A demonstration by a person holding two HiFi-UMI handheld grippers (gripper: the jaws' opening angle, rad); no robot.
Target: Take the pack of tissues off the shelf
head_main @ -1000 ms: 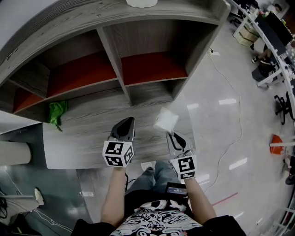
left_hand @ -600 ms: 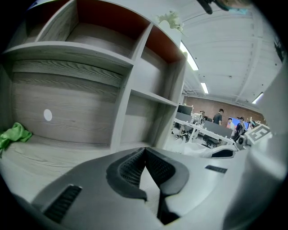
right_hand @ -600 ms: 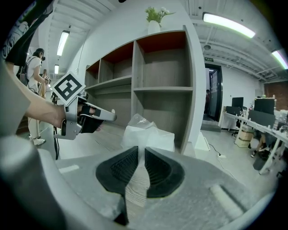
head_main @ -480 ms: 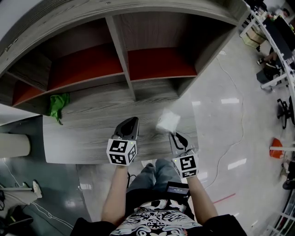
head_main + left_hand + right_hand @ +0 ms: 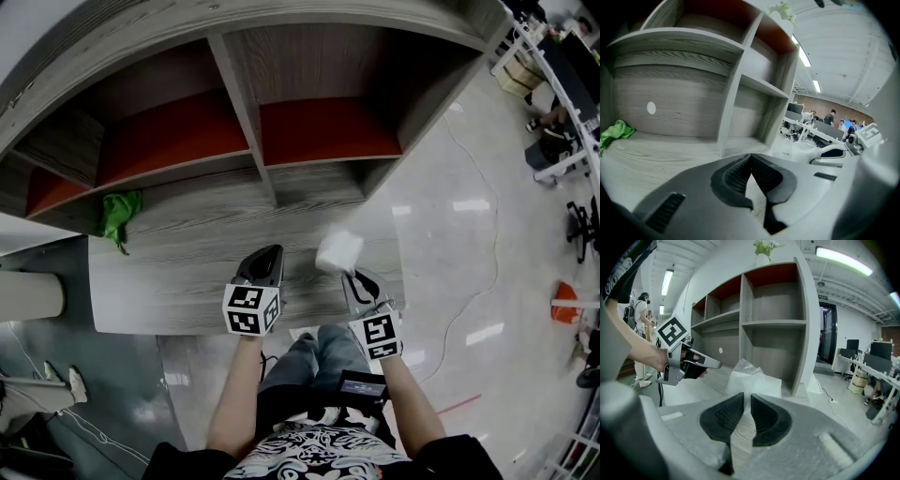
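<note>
The pack of tissues [image 5: 339,250] is a white block in clear wrap, hanging just off the front right corner of the grey wooden shelf ledge [image 5: 178,258]. My right gripper [image 5: 349,273] is shut on the near edge of its wrapper. In the right gripper view the pack [image 5: 754,379] sits right beyond the closed jaws. My left gripper [image 5: 273,253] hovers over the ledge to the pack's left, shut with nothing between its jaws. From the left gripper view the pack [image 5: 796,151] shows at the right. The left gripper [image 5: 715,364] also appears in the right gripper view.
The shelf unit [image 5: 239,112] has open compartments with red backs. A green cloth [image 5: 117,220] lies at the ledge's left end. A cable [image 5: 473,216] trails over the glossy floor at the right. Desks and chairs [image 5: 562,103] stand far right, with an orange object [image 5: 561,298].
Both grippers have sunk a little in front of the ledge. The pack has stayed in the right gripper and come down with it.
</note>
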